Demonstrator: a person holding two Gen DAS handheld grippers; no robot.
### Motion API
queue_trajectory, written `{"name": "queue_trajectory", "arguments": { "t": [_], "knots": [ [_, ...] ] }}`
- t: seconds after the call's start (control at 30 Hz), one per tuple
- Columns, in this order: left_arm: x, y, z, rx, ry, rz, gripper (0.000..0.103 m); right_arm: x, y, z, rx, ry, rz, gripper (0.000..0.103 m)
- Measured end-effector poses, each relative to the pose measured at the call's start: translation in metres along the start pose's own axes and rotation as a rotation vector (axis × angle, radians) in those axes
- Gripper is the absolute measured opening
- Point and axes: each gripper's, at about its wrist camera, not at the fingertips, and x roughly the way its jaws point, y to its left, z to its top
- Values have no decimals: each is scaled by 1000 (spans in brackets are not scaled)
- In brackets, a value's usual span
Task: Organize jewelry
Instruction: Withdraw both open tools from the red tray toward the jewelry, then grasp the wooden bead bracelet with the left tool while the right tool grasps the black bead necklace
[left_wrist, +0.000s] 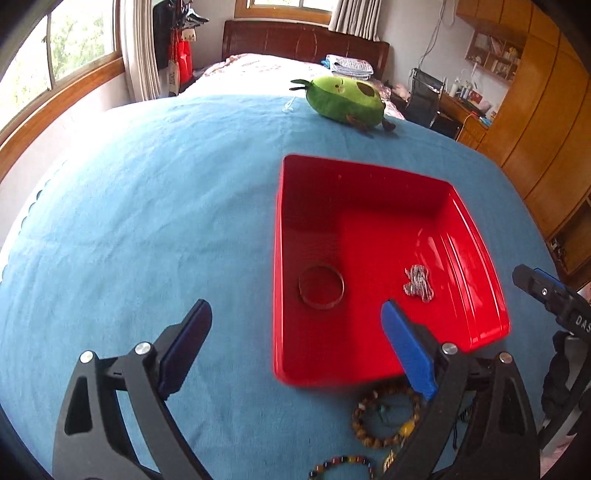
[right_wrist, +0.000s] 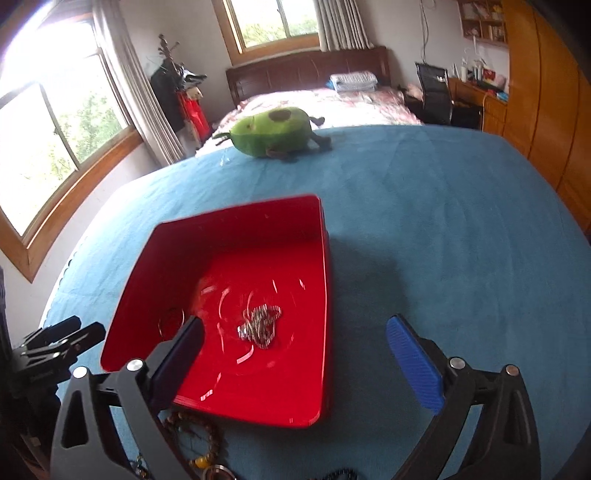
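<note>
A red plastic box sits on the blue cloth. Inside it lie a metal bangle and a crumpled silver chain. A brown wooden bead bracelet lies on the cloth in front of the box, beside a multicoloured bead bracelet. My left gripper is open and empty above the box's near left corner. My right gripper is open and empty above the box's near right side; it also shows at the left wrist view's right edge.
A green avocado plush toy lies at the far edge of the blue-covered table. Behind are a bed, a desk with a chair and wooden wardrobes. Windows line the left wall.
</note>
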Motion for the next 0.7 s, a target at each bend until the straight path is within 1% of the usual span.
{"name": "queue_trajectory", "arguments": {
  "t": [0.1, 0.17, 0.2, 0.27, 0.4, 0.43, 0.5, 0.57, 0.63, 0.7],
  "knots": [
    [-6, 4, -22, -4, 23, -15, 92, -3, -1, -13, -12, 35, 23, 99],
    [-11, 4, -39, 9, 29, -28, 92, -3, -2, -22, -28, 72, 58, 99],
    [-12, 4, -45, 9, 29, -29, 92, -5, -4, -31, -24, 79, 91, 99],
    [-12, 3, -59, -2, 41, -39, 92, -8, -9, -43, -2, 77, 113, 99],
    [-2, -8, -78, -13, 81, -88, 91, -12, -24, -65, 53, 72, 131, 99],
    [2, -13, -82, -11, 99, -91, 82, -13, -26, -68, 58, 68, 136, 99],
    [14, -24, -88, 19, 154, -101, 70, -14, -29, -72, 54, 71, 135, 99],
    [26, -30, -92, 21, 197, -107, 70, -15, -30, -74, 47, 81, 137, 99],
    [34, -36, -97, 33, 221, -95, 68, -15, -27, -74, 33, 88, 134, 99],
    [37, -39, -98, 45, 225, -79, 68, -16, -24, -76, 18, 87, 132, 99]
  ]
}}
